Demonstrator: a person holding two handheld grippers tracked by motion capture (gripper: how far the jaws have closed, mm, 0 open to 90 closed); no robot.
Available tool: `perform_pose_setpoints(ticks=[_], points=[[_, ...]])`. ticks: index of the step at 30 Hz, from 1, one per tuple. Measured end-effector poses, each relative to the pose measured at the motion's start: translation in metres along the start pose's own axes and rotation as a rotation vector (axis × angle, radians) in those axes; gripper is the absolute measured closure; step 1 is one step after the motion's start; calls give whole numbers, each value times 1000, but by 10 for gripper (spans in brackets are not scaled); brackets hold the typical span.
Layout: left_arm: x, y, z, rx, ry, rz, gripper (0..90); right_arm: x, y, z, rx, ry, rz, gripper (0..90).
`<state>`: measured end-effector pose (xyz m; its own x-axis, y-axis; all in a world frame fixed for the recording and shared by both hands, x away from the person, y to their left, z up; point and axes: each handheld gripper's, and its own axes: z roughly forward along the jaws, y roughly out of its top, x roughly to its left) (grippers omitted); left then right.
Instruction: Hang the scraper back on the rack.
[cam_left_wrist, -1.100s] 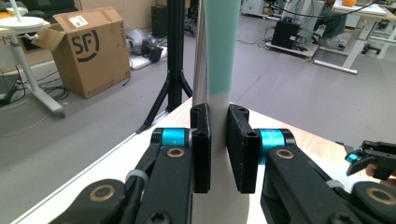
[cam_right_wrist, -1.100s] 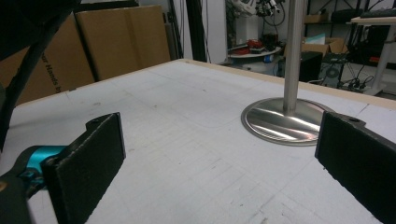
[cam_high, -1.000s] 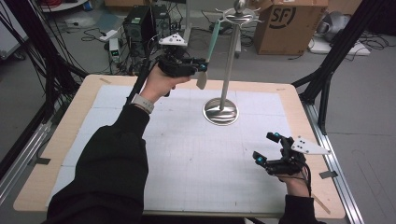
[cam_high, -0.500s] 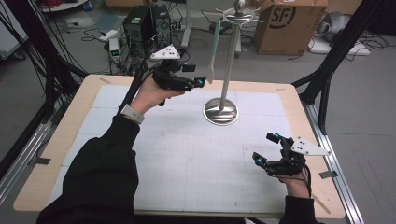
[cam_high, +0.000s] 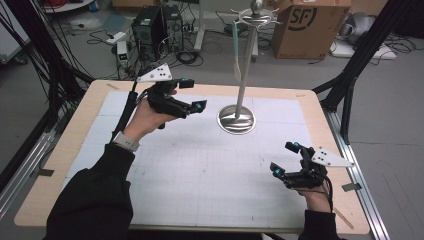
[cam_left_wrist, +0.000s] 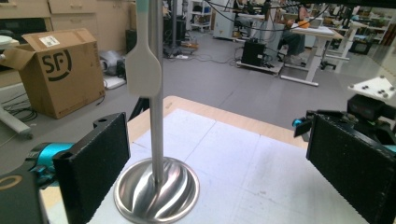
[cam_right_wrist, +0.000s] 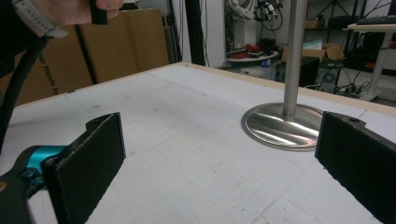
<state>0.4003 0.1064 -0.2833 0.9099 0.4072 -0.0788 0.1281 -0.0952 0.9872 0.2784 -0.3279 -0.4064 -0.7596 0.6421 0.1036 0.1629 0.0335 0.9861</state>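
Beyond the wide-open, just-opened, empty left tool (cam_high: 192, 96), a spatula (cam_high: 237, 50) on its stand (cam_high: 236, 119).

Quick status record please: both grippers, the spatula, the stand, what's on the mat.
left gripper: jaws have just been opening, now wide, nothing between them; held above the mat, left of the stand
right gripper: open, empty, low over the mat's near right corner
pale flat spatula with a light green handle: hanging from the stand's top ring, blade down, free of both grippers
polished metal stand: upright pole on a round base, far centre of the mat
white gridded mat: carries the stand
brown cardboard box: on the floor beyond the table
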Motion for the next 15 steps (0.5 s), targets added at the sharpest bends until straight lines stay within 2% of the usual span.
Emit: perform_pose_setpoints(ticks=[5,10,15], points=[[-5,-17,-13,1,9,13,65,0,1,-1,-17,-8,2,7],[-9,-36,-27,1,37,24,65,0,2,-3,-37,-11,8,7],[-13,-55,-45,-13,57,19,65,1,2,-2,-37,-14,8,7]])
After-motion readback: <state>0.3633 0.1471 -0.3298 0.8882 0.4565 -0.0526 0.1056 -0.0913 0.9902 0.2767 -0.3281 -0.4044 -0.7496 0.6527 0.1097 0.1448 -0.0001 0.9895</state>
